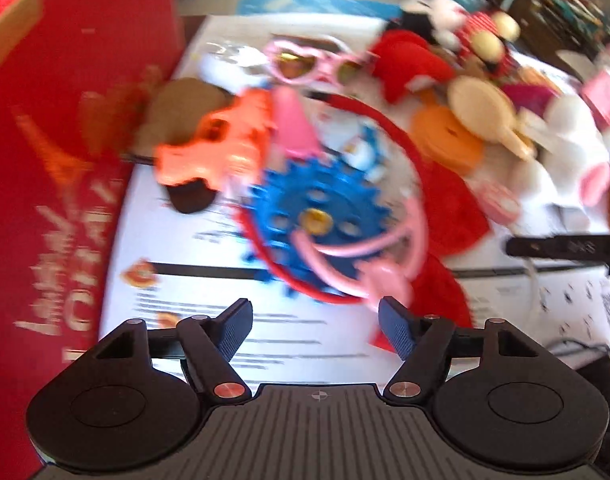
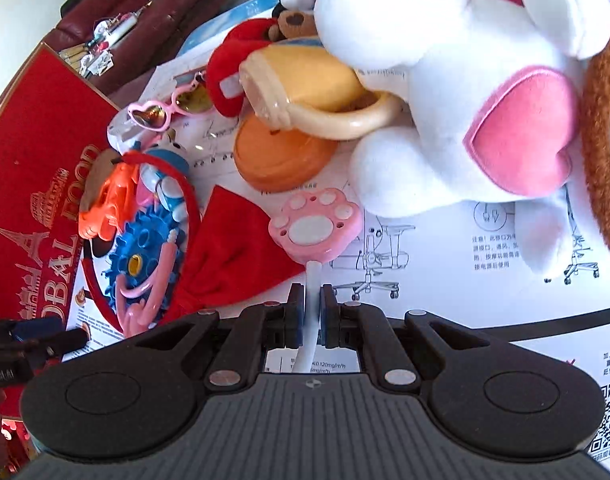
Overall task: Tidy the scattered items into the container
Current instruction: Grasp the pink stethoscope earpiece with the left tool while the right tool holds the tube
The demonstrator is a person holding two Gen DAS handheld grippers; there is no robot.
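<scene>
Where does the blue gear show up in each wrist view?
Left wrist: the blue gear sits at centre, just ahead of the open left gripper, blurred.
Right wrist: the gear lies at lower left, beside the red cloth.
Shared landmark: the orange toy gun, touching the gear in both views.

The left claw [image 1: 315, 330] is held with its fingers spread wide apart, nothing between them. The right claw [image 2: 313, 312] is closed tight on a white stem [image 2: 311, 320].
</scene>
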